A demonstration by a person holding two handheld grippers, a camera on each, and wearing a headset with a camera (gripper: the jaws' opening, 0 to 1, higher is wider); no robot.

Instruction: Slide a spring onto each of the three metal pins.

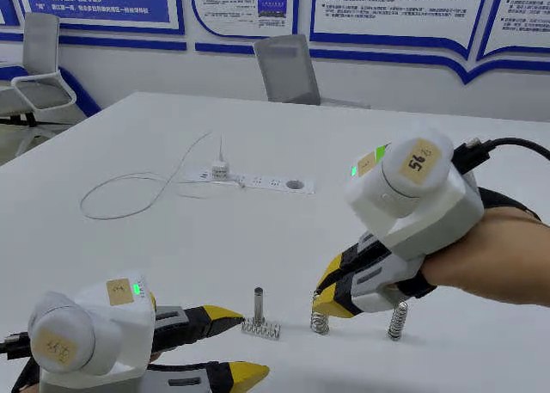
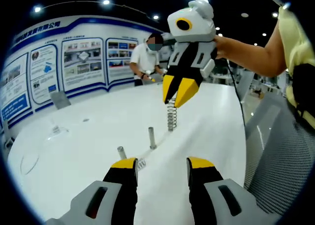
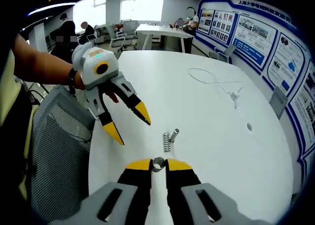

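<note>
Gripping spring (image 3: 158, 163) end-on in closed right tongs (image 1: 328, 303), low over bench (image 1: 215, 247), likely lining up for pin (image 1: 258, 303). Holding left tongs (image 1: 247, 346) agape, empty, near second spring (image 1: 260, 328) flat at pin's base.

The room is lit brightly and evenly from above by small round ceiling lights (image 2: 105, 2). More light is let in through windows (image 3: 133, 1), which are washed out to white. Only soft, faint shadows are thrown on the white table (image 1: 172, 238) beside the spring (image 1: 320, 322) and the pin (image 1: 258, 305). The head view is sharp. Straight lines are bent round at the edges of both gripper views.
</note>
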